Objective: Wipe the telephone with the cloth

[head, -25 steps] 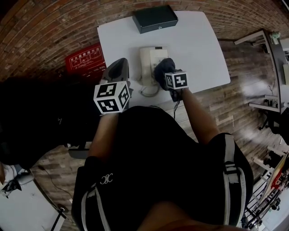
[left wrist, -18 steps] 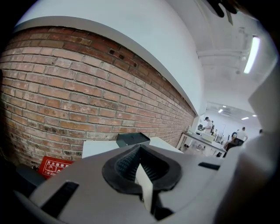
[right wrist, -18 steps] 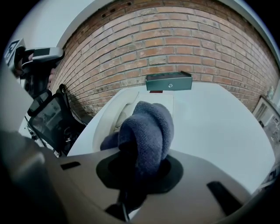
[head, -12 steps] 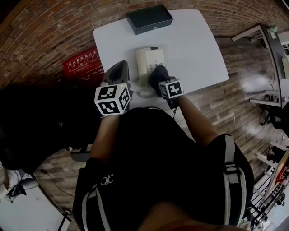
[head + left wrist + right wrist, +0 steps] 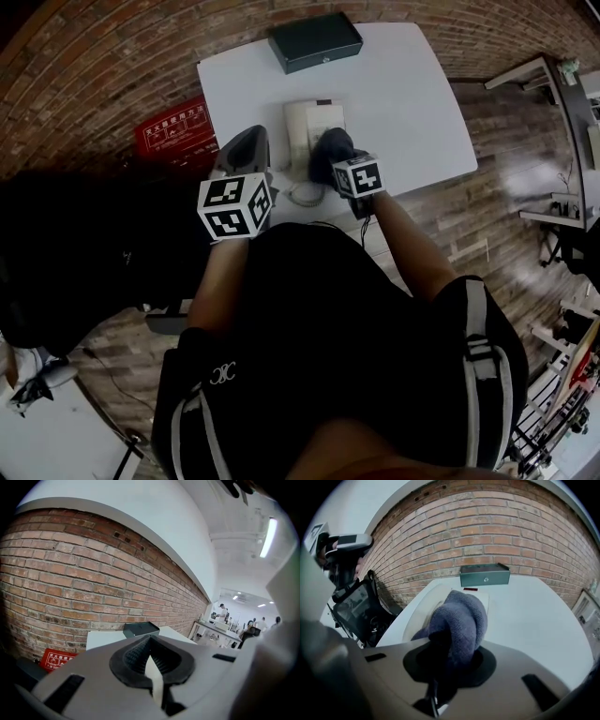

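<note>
At the worktop's (image 5: 403, 84) near edge, the right gripper (image 5: 450, 653) clamps the cloth (image 5: 459, 616) over the phone (image 5: 314, 122) while the left gripper (image 5: 152, 663) hangs closed and empty, so a hard push may slide the unsteadied phone.

The left gripper (image 5: 242, 155) sits left of centre in the head view, its jaws pressed together with nothing between them. The bare left forearm (image 5: 214, 281) runs down toward the torso. Just right of centre, the right gripper (image 5: 336, 159) clamps a bunched cloth (image 5: 457, 620). The right forearm (image 5: 410, 246) angles to the lower right.
</note>
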